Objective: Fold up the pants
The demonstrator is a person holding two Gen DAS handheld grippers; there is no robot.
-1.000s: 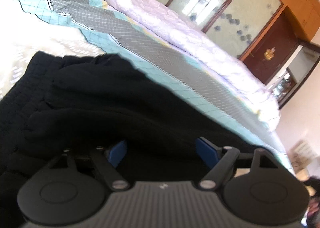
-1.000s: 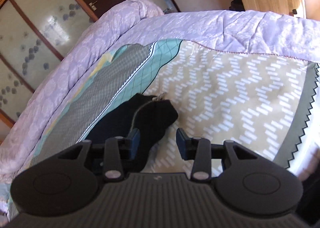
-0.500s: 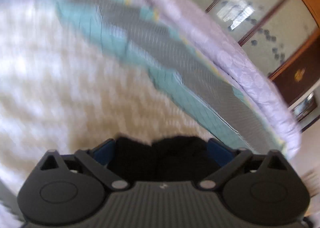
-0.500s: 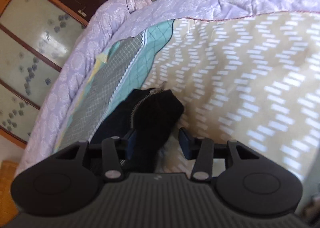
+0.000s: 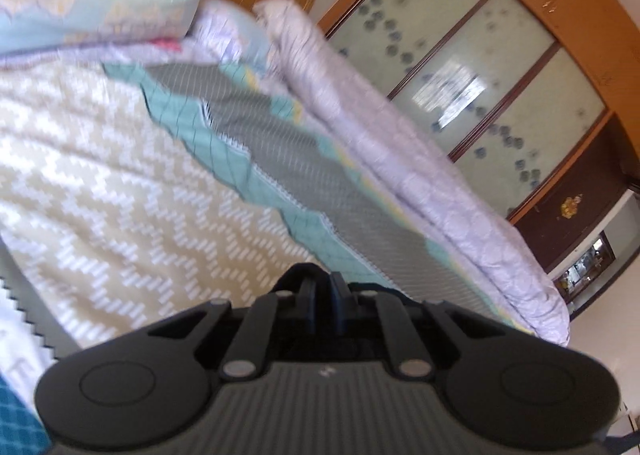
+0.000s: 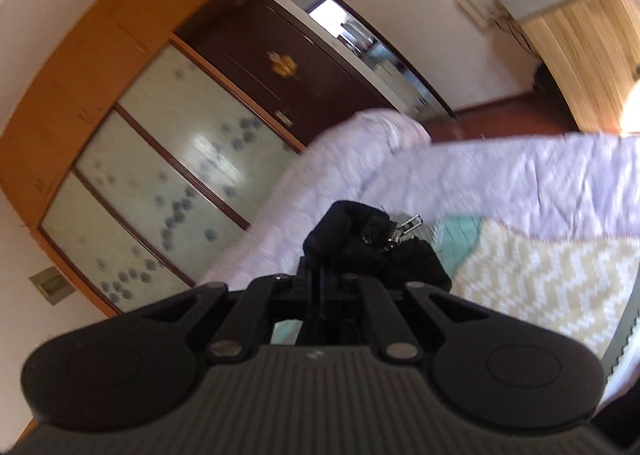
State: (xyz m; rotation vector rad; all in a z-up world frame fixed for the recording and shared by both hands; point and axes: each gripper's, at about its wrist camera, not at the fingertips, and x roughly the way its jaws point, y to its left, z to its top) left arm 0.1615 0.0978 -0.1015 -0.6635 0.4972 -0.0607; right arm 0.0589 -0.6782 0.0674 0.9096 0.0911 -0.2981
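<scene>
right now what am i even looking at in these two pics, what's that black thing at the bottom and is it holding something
The black shape at the bottom of each picture is a hand-held two-finger gripper; a person carries one in each hand. A wide-angle camera on each looks forward along its fingers. Both views show a bed with a patterned cover, and a wardrobe behind it. In the right view, the right gripper has just closed on black pants; bunched cloth with a zipper sticks up past its fingers. In the left view, the left gripper has just closed too. Something dark sits at its tips, but whether it is the pants I cannot tell.
</scene>
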